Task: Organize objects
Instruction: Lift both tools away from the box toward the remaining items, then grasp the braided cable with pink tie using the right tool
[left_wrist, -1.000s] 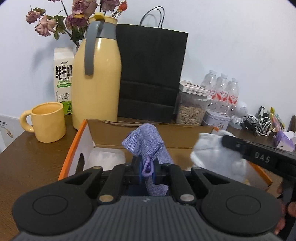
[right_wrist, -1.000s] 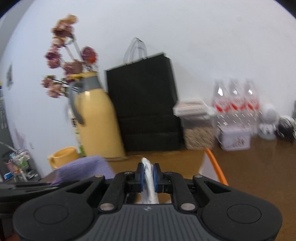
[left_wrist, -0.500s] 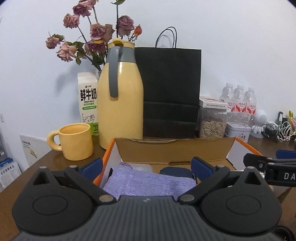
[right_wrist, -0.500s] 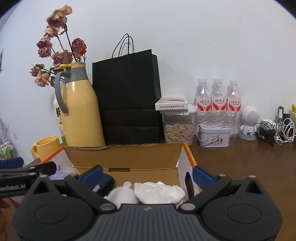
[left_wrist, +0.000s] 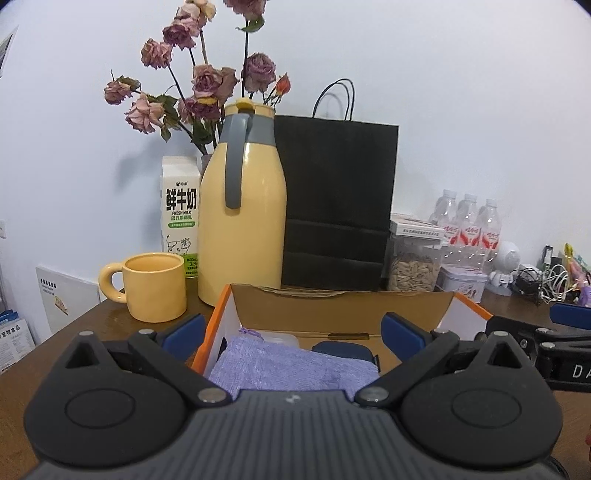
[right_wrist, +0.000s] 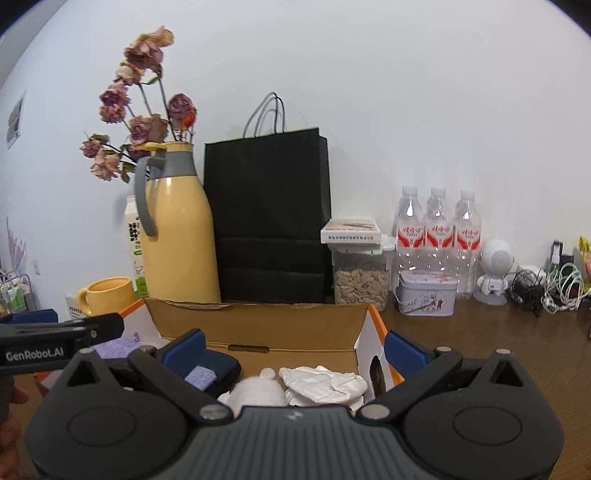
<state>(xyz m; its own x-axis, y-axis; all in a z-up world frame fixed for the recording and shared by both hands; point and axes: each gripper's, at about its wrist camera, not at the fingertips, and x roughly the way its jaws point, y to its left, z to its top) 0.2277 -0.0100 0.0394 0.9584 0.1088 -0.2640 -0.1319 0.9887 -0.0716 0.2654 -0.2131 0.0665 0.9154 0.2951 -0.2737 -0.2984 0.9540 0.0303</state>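
An open cardboard box with orange edges sits on the brown table. A purple knitted pouch lies inside at its left, and white cloth lies inside at its right, beside a dark blue case. My left gripper stands open just above the pouch, with nothing between its blue pads. Over the white cloth my right gripper is open and holds nothing as well. Each gripper shows at the edge of the other's view.
Behind the box stand a yellow jug, a yellow mug, a milk carton, a black paper bag, a seed jar, a tin, three water bottles and tangled cables.
Both grippers opened and let go: the purple pouch and the white cloth now lie in the box. Both hands have drawn back and tilted up, so more wall shows.
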